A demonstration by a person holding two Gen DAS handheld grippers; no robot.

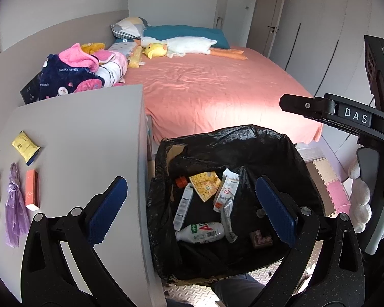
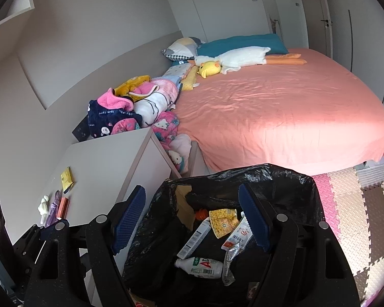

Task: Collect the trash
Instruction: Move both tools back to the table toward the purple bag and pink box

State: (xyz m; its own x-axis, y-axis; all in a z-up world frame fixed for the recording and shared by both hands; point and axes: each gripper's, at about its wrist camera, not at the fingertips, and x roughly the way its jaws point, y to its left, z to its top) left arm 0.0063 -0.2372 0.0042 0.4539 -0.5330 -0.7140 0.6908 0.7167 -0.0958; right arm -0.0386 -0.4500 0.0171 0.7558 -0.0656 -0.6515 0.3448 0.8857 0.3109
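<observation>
a home bedroom: pink-sheeted bed [image 2: 281, 112], pillows [image 2: 184, 47], plush duck [image 2: 239, 56], wardrobe doors [image 1: 317, 38]

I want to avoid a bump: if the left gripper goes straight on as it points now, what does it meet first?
Probably the trash inside the black bag: the open left gripper aims at the white tube, though depth is unclear.

Soft daylight fills both views, with a bright sunlit patch glaring on the pink bed sheet [image 1: 217, 107] near its foot, while the inside of the black trash bag [image 1: 243, 148] stays dim. Fisheye distortion bows the walls and wardrobe lines, and dark vignetting rounds every corner. Focus is fairly sharp throughout.
</observation>
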